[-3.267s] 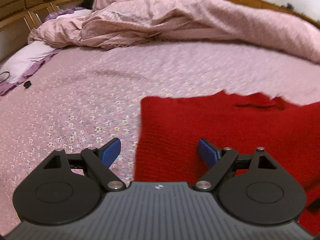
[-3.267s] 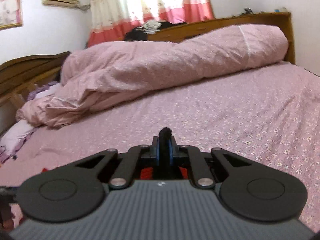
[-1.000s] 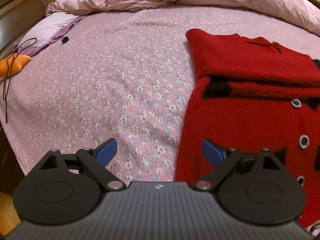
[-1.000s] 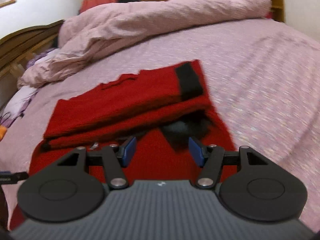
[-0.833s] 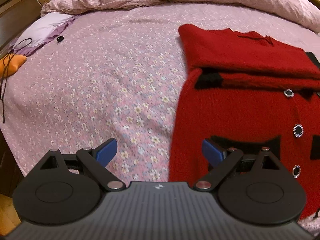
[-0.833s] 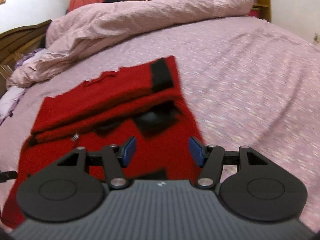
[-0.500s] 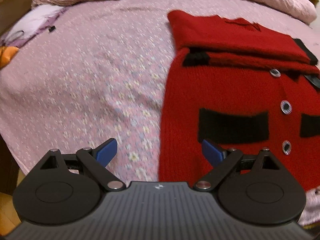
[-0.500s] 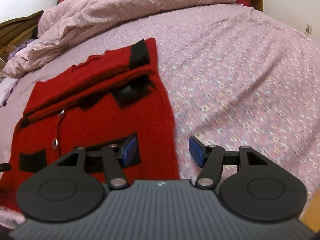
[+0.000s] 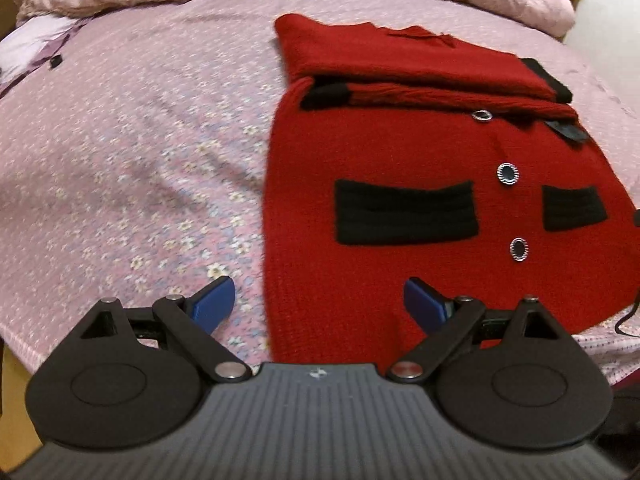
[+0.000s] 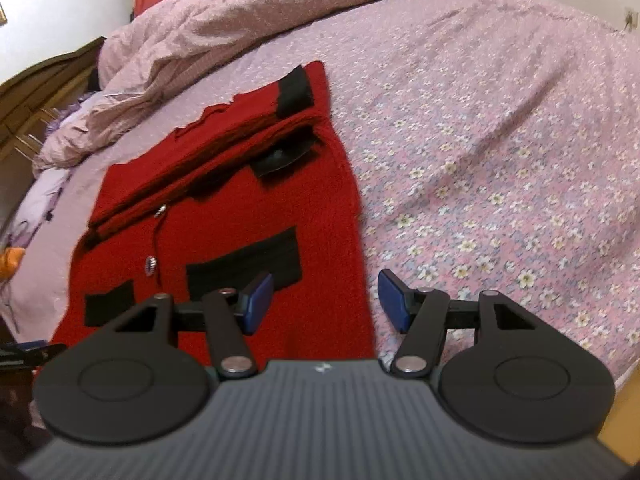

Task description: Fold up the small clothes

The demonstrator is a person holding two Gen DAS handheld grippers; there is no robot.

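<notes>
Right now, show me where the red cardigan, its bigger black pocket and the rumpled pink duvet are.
red cardigan (image 9: pixel 400 140), left wrist view, on its front panel.
black pocket (image 9: pixel 406 212), left wrist view, on the pocket's middle.
pink duvet (image 10: pixel 280 12), right wrist view, on its bunched top.

left hand-held gripper (image 9: pixel 316 304): black linkage arms, blue pads, silver pivot screws
right hand-held gripper (image 10: pixel 325 306): same build, blue pads
housing: grey ribbed top, small white logo, 2 black round discs w/ circular recess
</notes>
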